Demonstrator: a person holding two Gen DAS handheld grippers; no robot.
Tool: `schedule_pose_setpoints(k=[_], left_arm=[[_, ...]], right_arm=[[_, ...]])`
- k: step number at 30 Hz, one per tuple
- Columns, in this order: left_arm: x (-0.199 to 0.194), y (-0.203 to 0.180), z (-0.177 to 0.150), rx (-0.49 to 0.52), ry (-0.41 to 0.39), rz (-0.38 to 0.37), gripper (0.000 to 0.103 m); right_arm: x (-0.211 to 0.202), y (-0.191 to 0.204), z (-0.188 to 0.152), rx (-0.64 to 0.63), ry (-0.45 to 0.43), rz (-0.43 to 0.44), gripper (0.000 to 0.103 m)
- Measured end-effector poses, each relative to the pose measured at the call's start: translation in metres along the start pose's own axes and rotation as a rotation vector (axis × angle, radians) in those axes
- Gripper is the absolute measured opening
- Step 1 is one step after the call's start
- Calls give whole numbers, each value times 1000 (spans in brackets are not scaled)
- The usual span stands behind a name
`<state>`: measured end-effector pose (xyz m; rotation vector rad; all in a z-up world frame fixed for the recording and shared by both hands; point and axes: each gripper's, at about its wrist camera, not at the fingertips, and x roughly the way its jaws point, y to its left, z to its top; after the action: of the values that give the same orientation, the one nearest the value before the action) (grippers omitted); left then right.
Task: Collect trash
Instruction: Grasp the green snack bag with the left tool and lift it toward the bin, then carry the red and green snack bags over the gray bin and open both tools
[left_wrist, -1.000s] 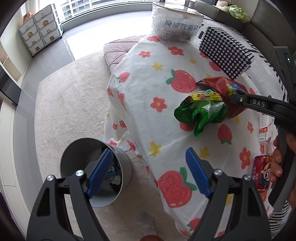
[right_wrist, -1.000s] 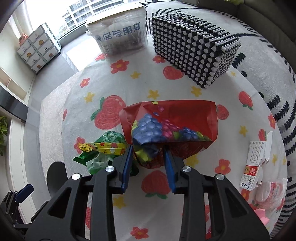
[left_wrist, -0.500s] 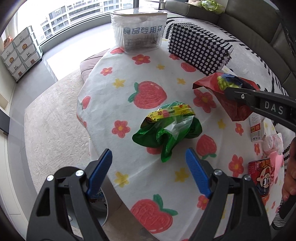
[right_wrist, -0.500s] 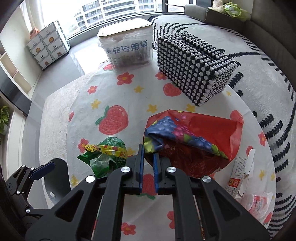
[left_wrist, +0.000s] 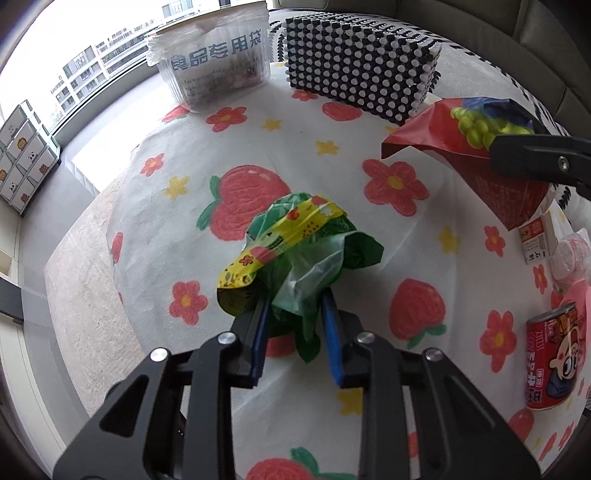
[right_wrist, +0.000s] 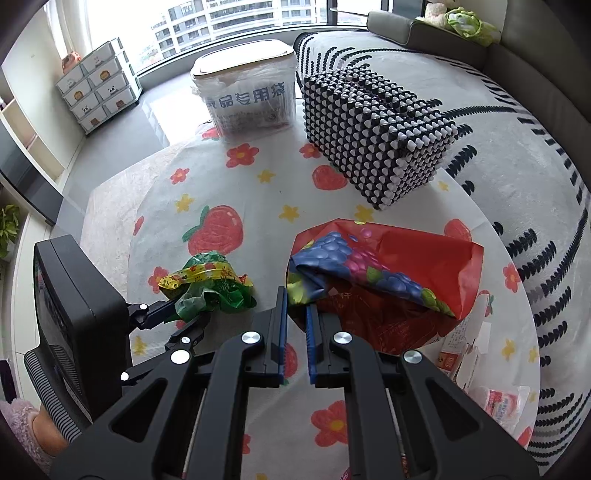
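Observation:
A crumpled green plastic wrapper with a yellow printed strip lies on the strawberry-print tablecloth. My left gripper points down at it and its jaws are closing, with the blue pads pressed against the wrapper's near end. From the right wrist view the same wrapper shows with the left gripper on it. My right gripper is shut on the edge of a red snack bag with a grape picture. That red bag hangs tilted just above the table.
A black-and-white studded box and a clear lidded tub with lettering stand at the table's far side. A red can, a small carton and a pink wrapped packet sit at the right. Carpet lies beyond the left edge.
My left gripper swung from above the floor bin over the table, came down on the green wrapper and closed on it. My right gripper shut on the red bag and lifted it slightly.

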<state>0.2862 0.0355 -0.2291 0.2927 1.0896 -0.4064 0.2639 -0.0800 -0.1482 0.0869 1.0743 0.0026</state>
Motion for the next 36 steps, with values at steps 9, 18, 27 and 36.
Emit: schedule_pose_setpoints(k=[9,18,27,36], left_arm=[[-41,24,-6,-120,-37,-26,19],[-94,86,-61,-316,-27,31,19],[-158,170,-160,-529,25,172,19],[-214,219,-241,-703,54,272,19]], right_arm=[[-14,15,0,-49,-8,20,8],[-32,84,-5,-196,5,114,8],[-46,213,-35,-440,58,321,8],[-50,318,-70,-612,118,456,8]])
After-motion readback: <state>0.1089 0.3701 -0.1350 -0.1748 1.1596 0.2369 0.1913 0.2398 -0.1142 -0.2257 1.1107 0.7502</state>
